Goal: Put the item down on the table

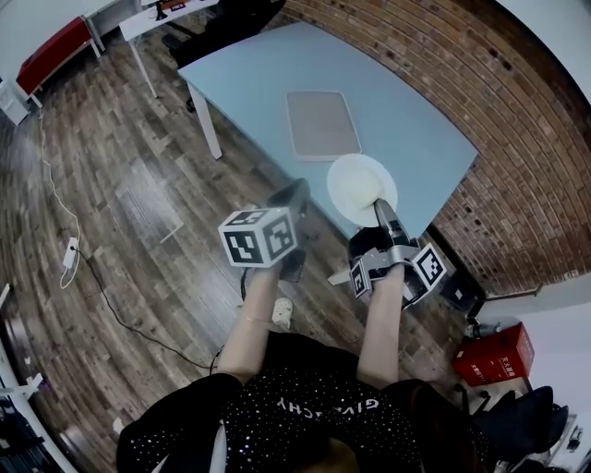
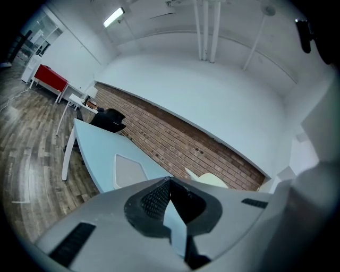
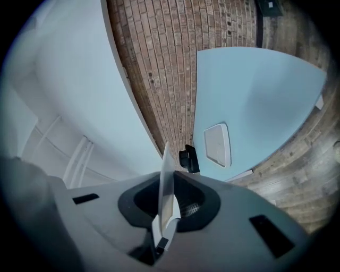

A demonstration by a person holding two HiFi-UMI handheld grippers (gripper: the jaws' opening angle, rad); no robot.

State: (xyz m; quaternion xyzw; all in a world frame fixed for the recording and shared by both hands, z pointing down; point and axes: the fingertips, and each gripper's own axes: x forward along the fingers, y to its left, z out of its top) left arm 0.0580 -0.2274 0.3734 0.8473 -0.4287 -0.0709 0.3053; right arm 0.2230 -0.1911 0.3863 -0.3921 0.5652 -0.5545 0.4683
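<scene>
A white round plate [image 1: 358, 181] hangs over the near edge of the light blue table [image 1: 277, 83]; I cannot tell whether it touches the top. My right gripper [image 1: 379, 207] is shut on its near rim. In the right gripper view the plate [image 3: 166, 178] stands edge-on between the pads, tilted upright. My left gripper [image 1: 295, 192] floats just left of the plate, off the table's edge, with nothing in it. Its jaws [image 2: 170, 183] meet at the tips. The plate [image 2: 211, 180] shows cream-coloured beyond them.
A grey rectangular mat [image 1: 322, 125] lies mid-table, beyond the plate. A brick wall [image 1: 480, 111] runs along the table's right side. A red box [image 1: 496, 356] sits on the floor at the right, a cable and power strip [image 1: 70, 253] at the left. A black chair [image 1: 222, 23] stands at the far end.
</scene>
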